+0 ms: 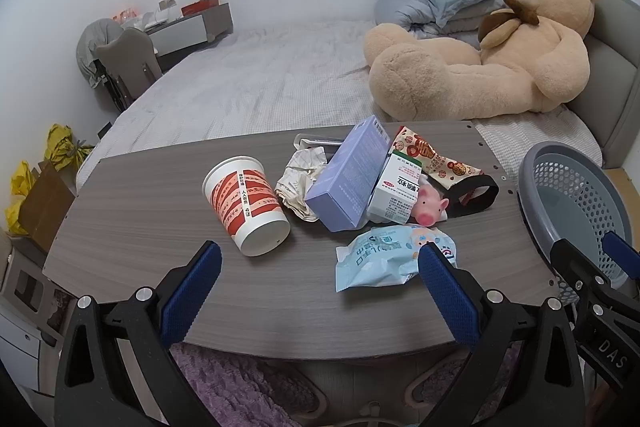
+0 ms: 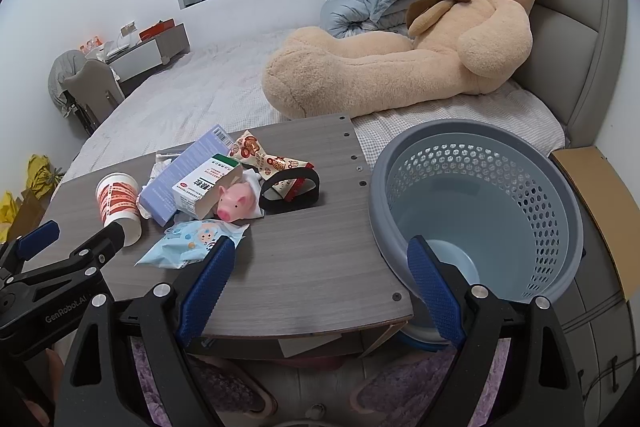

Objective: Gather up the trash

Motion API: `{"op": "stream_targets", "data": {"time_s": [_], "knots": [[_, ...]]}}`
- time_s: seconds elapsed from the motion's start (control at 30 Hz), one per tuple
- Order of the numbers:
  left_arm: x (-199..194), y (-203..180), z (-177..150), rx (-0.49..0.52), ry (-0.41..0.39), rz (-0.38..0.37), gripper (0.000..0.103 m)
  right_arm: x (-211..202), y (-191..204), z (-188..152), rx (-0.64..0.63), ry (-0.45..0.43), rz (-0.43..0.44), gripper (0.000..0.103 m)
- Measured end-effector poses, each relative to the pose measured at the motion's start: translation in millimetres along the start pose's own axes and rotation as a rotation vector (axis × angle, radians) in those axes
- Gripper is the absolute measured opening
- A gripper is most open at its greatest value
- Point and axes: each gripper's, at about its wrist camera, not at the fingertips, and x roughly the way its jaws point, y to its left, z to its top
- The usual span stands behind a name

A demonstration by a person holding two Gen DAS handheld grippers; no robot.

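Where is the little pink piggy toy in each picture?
Left wrist view: the pink pig toy lies right of centre on the table, against the white medicine box.
Right wrist view: the pig lies left of centre, in front of the same box.
Shared landmark: the black strap loop just right of the pig.

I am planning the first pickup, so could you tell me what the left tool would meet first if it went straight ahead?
Probably the paper cup lying on its side on the table, just ahead of the open left tool; the light blue wrapper sits close by its right finger. Depth is uncertain.
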Motion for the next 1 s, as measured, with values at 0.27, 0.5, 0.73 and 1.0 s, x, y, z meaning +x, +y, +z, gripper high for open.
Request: {"op": "stream_targets", "data": {"time_s": [0.27, 0.5, 0.73, 1.0], "knots": [[-0.5, 0.1, -0.2, -0.001, 0.0, 0.0, 0.097, 0.1, -0.1, 0.2, 0.0, 0.0, -0.001, 0.084], [-0.8, 0.6, -1.0, -0.004, -0.002, -0.001, 0.097, 0.6, 0.1, 0.2, 0.0, 0.0, -0.001, 0.084], [-0.7, 1.1, -1.2, -0.004, 0.0, -0.002, 0.097, 1.0, 0.6, -0.5, 0.0, 0.003, 0.0, 0.084], [2.2, 3.1, -2.6, -0.007, 0.006, -0.004, 0.097, 2.6, 2.8, -2.4, 0.0, 0.008, 0.002, 0.084]]}}
